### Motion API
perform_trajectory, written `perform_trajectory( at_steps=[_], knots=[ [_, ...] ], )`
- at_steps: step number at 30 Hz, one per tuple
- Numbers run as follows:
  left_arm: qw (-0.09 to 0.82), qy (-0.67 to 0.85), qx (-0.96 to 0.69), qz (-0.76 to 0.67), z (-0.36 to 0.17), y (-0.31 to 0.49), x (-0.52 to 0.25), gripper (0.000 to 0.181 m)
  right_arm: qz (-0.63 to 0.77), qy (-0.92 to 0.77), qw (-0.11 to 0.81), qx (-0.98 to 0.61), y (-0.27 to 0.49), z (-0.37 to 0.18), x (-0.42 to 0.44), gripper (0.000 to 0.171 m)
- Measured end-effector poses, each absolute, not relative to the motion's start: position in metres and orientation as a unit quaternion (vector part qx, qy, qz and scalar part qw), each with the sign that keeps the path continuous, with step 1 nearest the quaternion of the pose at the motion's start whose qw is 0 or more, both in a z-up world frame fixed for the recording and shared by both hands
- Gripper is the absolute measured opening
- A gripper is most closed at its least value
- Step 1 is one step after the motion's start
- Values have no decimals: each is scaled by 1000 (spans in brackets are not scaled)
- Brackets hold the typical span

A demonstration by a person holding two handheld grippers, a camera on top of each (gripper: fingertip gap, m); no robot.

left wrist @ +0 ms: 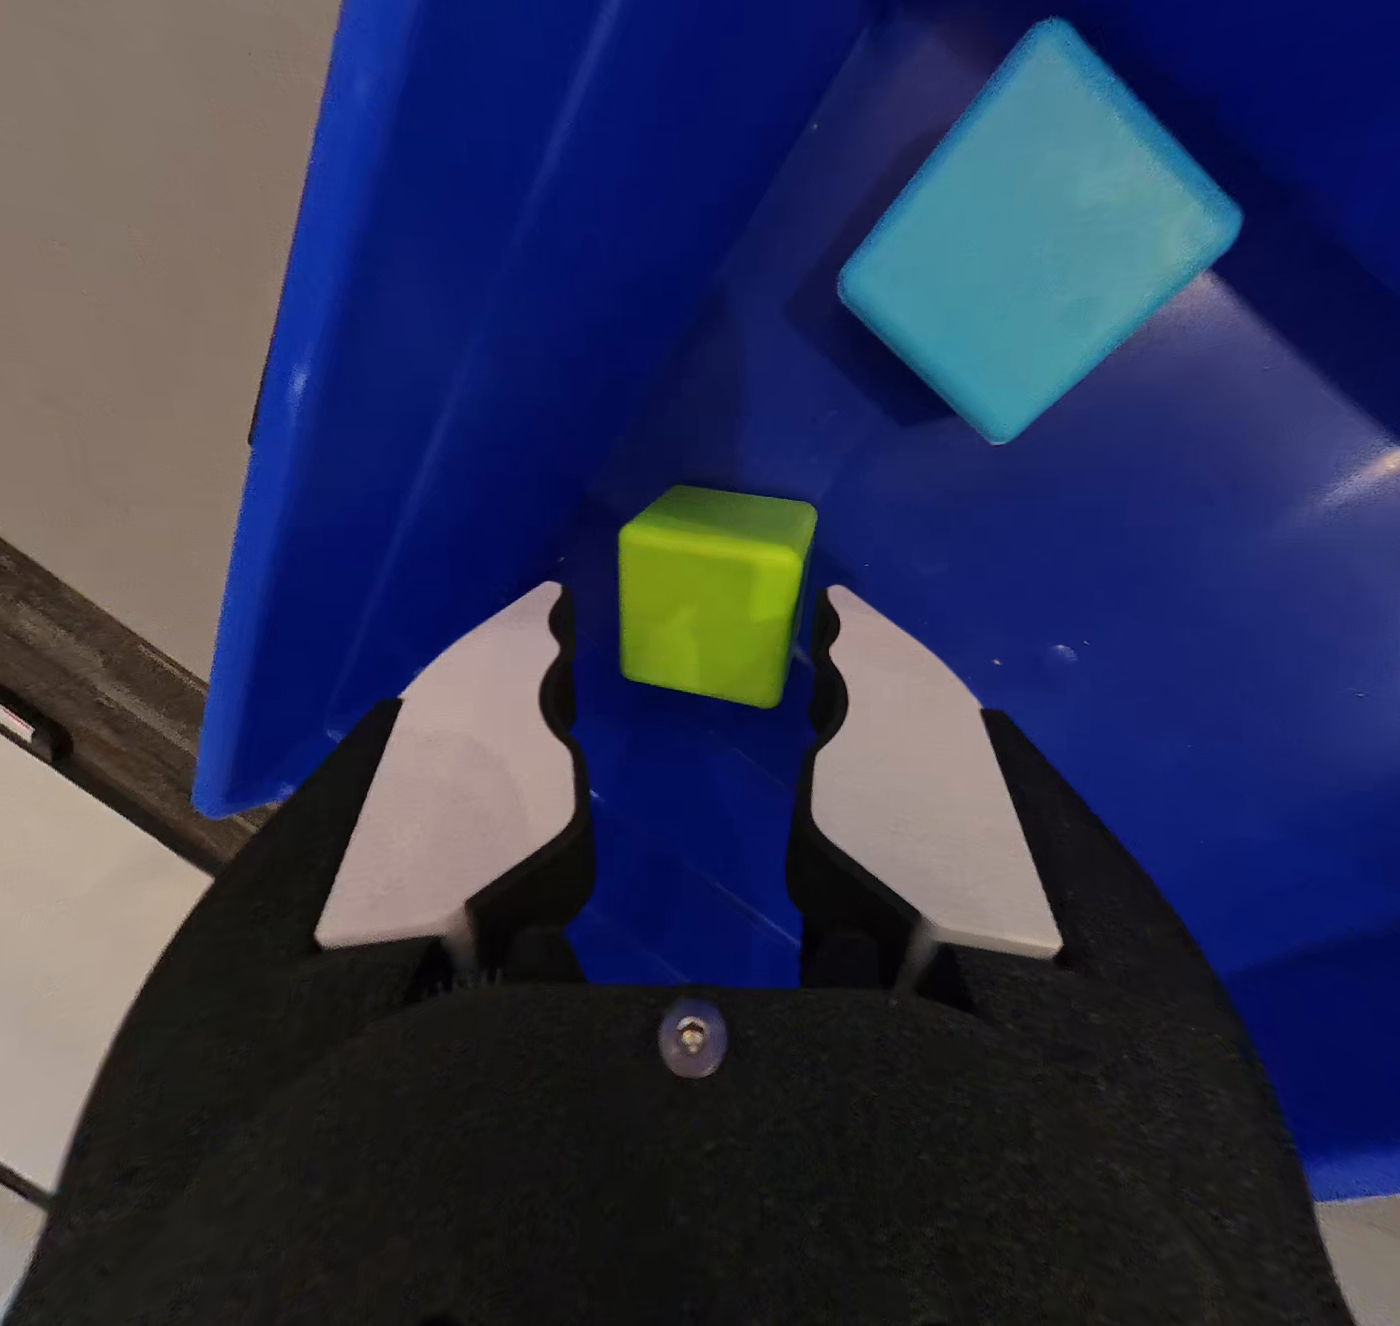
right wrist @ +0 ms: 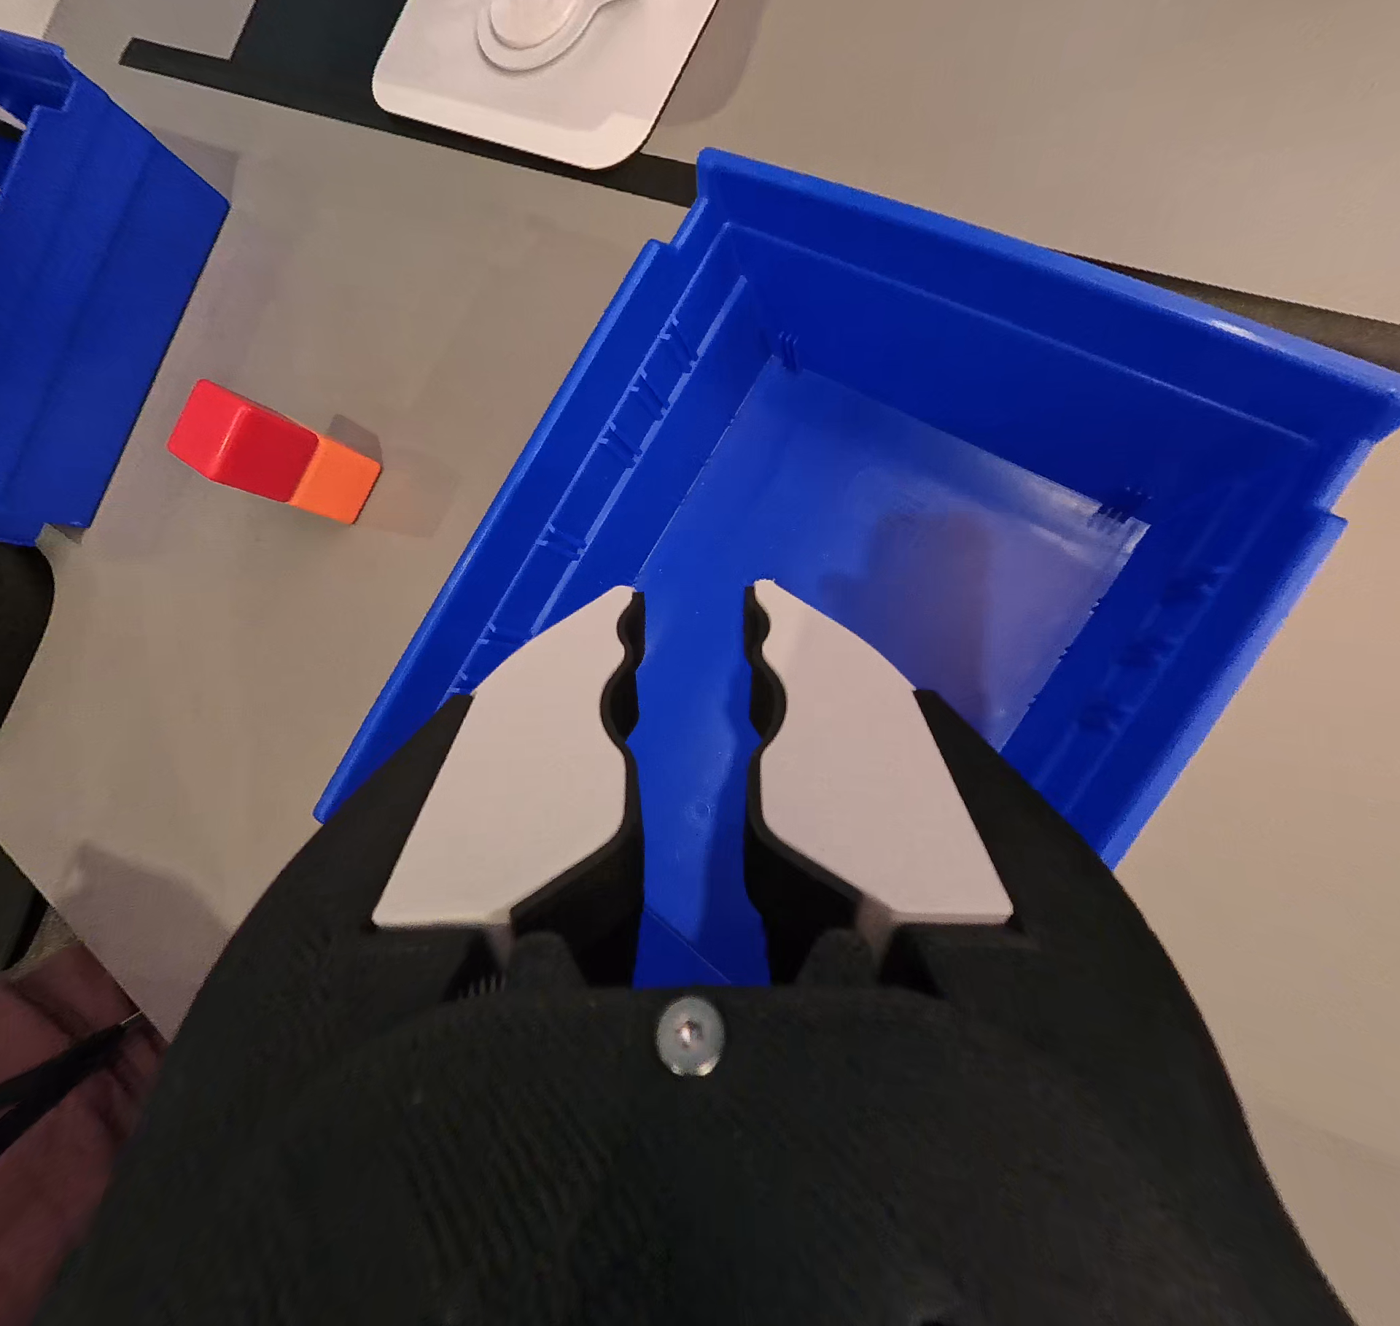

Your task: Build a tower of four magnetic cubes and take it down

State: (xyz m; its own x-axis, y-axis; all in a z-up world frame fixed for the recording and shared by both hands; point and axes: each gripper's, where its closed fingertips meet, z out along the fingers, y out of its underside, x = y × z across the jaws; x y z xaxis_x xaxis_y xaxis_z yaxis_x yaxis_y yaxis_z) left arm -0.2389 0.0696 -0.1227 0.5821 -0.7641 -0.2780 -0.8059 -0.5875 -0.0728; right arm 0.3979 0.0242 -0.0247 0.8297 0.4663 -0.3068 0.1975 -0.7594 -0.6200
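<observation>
In the left wrist view, a lime green cube (left wrist: pixel 712 600) lies inside a blue bin (left wrist: pixel 470 304), next to its left wall. My left gripper (left wrist: pixel 693 592) is open, its fingertips on either side of the cube's near part with gaps showing. A light blue cube (left wrist: pixel 1038 229) lies farther in the same bin, up and to the right. In the right wrist view, my right gripper (right wrist: pixel 693 592) is open and empty above a second blue bin (right wrist: pixel 1060 350), which holds no cubes. A red cube (right wrist: pixel 239 437) stacked on an orange cube (right wrist: pixel 337 486) stands on the table at left.
A grey table (right wrist: pixel 379 289) holds both bins; another blue bin (right wrist: pixel 83 335) shows at the left edge of the right wrist view. A white square base (right wrist: pixel 560 32) sits at the table's far side on a dark strip. A dark red sleeve (right wrist: pixel 53 1108) is at lower left.
</observation>
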Motion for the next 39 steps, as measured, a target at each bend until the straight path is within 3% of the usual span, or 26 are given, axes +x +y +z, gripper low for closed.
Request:
perform_trajectory(
  at_steps=[11, 18, 23, 26, 33, 39],
  knots=[
    [62, 430, -895, 105, -133, 62, -244, 50, 233, -182, 290, -910, 23, -27, 401, 27],
    [151, 433, -879, 132, -62, 59, -228, 49, 239, -181, 298, -907, 22, -23, 404, 27],
    [233, 465, -851, 75, 13, 35, -134, 49, 234, -178, 300, -908, 20, -22, 406, 27],
    [247, 519, -818, 35, 31, 10, -58, 49, 234, -182, 300, -907, 18, -21, 405, 27],
    [234, 662, -712, 16, 4, -29, 74, 49, 239, -188, 297, -905, 14, -21, 405, 27],
    [168, 688, -705, 29, -35, -29, 108, 49, 251, -185, 301, -901, 13, -19, 408, 26]
  ],
)
